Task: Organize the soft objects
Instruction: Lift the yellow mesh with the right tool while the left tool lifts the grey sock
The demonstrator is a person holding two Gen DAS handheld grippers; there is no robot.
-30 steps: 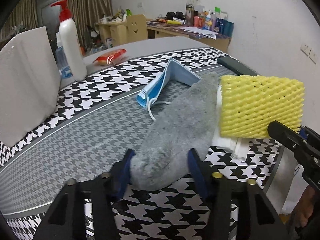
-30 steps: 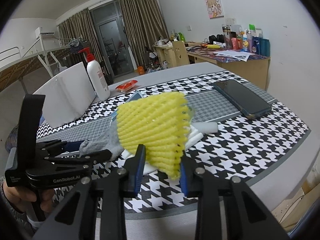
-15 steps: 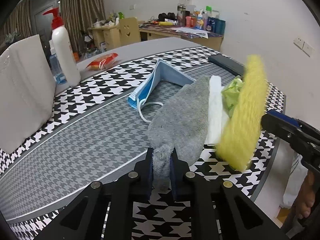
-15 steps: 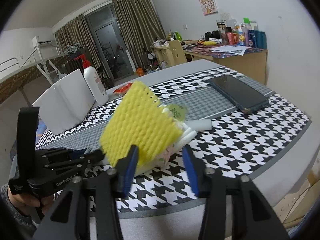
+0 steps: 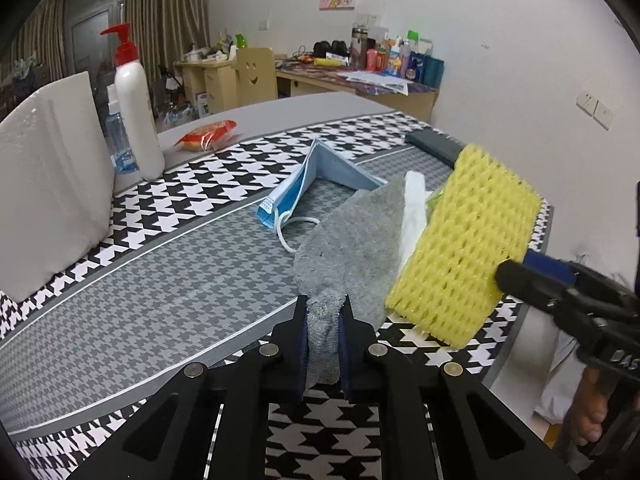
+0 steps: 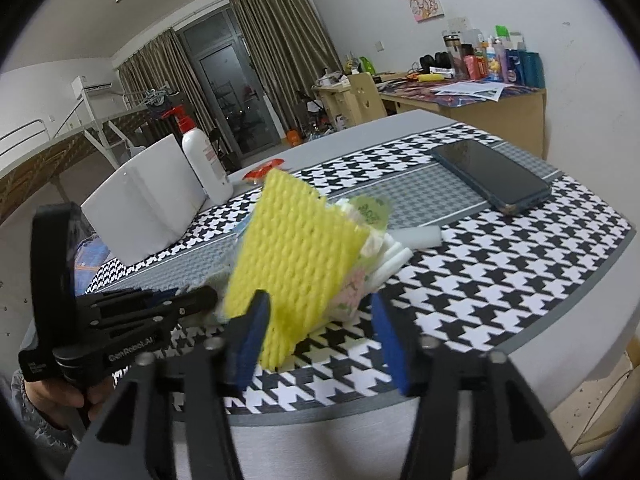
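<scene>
Two grippers work the same small heap near the table's near edge. The left gripper point(image 5: 323, 334) is clamped on the near end of the grey sock point(image 5: 352, 240), its blue pads pinching the bunched cloth so that the rest of the sock trails away toward twelve o'clock, lying on the houndstooth cloth point(image 5: 168, 276). That hold, I judge, lets the sock be dragged or lifted clear of the pile without disturbing what lies beside it.

The right gripper point(image 6: 320, 336) stands with its jaws spread wide. The yellow foam net point(image 6: 292, 264) leans tilted against its left pad, touching only that one side, so nothing is pinched; it looks to be tipping over onto the heap. In the left wrist view the net point(image 5: 464, 256) sits at three o'clock of the sock, overlapping the white foam pieces point(image 5: 412, 208) and a green scrap behind it.

The blue face mask point(image 5: 304, 184) lies at eleven o'clock of the sock, just beside its far end, its ear loop almost touching the cloth.

Room is tight at three o'clock, where the table rim point(image 6: 560, 328) runs close. Open cloth lies toward nine and ten o'clock, before the white box point(image 5: 48, 184) and lotion bottle point(image 5: 134, 108). The phone point(image 6: 492, 176) sits well apart at one o'clock.
</scene>
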